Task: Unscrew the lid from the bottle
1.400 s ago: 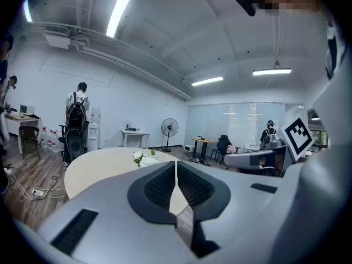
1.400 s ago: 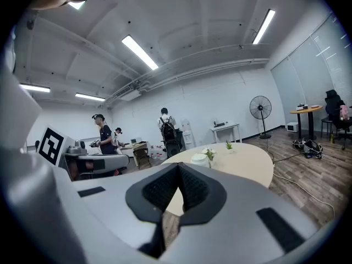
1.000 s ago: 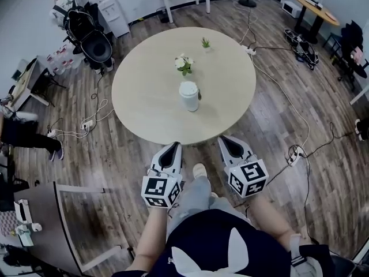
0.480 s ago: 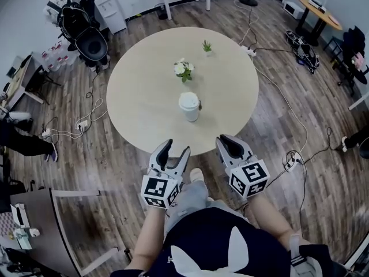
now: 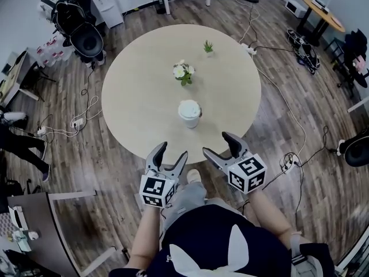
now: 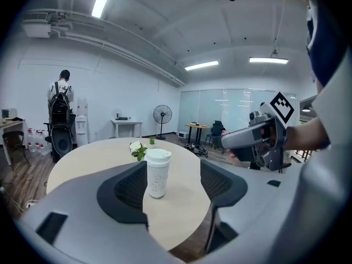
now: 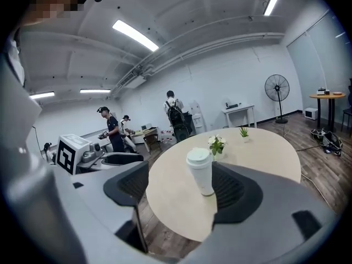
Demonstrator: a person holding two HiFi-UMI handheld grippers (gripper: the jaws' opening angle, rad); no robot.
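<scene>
From the head view, a white speckled bottle (image 5: 190,119) stands upright near the middle of the round pale wooden table (image 5: 138,97), its white lid (image 5: 188,107) on top. A small posy of white flowers (image 5: 183,71) stands just behind the bottle. A tiny green potted plant (image 5: 208,47) sits farther back. The left tongs (image 5: 173,150) and right tongs (image 5: 217,144) hover at the table's near edge, apart from the bottle. Only this view shows the cables (image 5: 86,117) trailing over the wood floor.

The left gripper view looks level across the table. Its jaws are opening and released, with nothing gripped. The bottle shows in the gap but stands beyond the pads. This view also catches the right tongs' marker cube (image 6: 281,106) at its right.

The right gripper view shows its own jaws opening too and holding nothing, with the bottle beyond them. It alone shows a person in a dark shirt (image 7: 113,130) standing at left, and a pedestal fan (image 7: 276,88).
</scene>
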